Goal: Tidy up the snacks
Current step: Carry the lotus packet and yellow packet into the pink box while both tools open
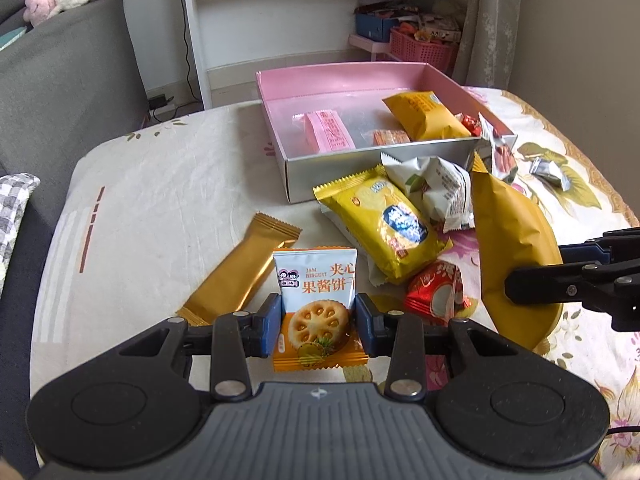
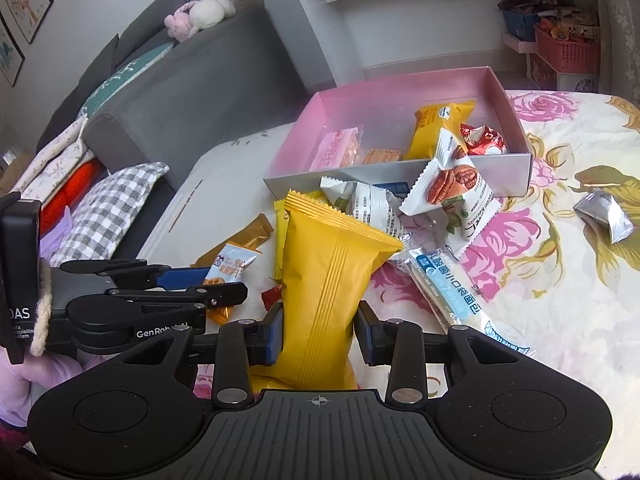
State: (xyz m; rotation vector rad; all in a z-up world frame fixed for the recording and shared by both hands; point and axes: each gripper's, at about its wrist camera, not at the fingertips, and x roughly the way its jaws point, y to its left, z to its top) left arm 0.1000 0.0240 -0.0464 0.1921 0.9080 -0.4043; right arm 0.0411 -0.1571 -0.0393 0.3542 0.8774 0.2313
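Here the biggest thing is the box (image 1: 384, 168), pink inside with silver walls, open-topped at about twelve o'clock on the flowered cloth (image 1: 160, 200); inside it lie a pink packet (image 1: 329, 131), a yellow bag (image 1: 426, 114), a small orange packet (image 1: 390, 136) and a red sweet (image 2: 482, 142). Between the box and both grippers a heap of snacks crowds the near wall: a pecan packet (image 2: 452, 188) leans tilted on the rim, a white crumpled packet (image 1: 438, 188) and a yellow cake bag (image 1: 384, 224) lie just below it, and a long pale-blue bread stick (image 2: 452, 292) stretches toward four o'clock. The right gripper (image 2: 320, 334) has its pads clamped on the sides of a plump yellow bag (image 2: 328, 280), which stands nearly upright with its crimped end pointing at twelve. The left gripper (image 1: 317, 324) pinches a jam biscuit packet (image 1: 316, 300), white and orange with a round latticed biscuit printed on it, held upright at the middle. A gold wafer bar (image 1: 244, 272) lies flat at ten o'clock beside it, a red sweet wrapper (image 1: 434, 294) at three, and a small silver packet (image 2: 604, 216) sits well apart on the cloth.
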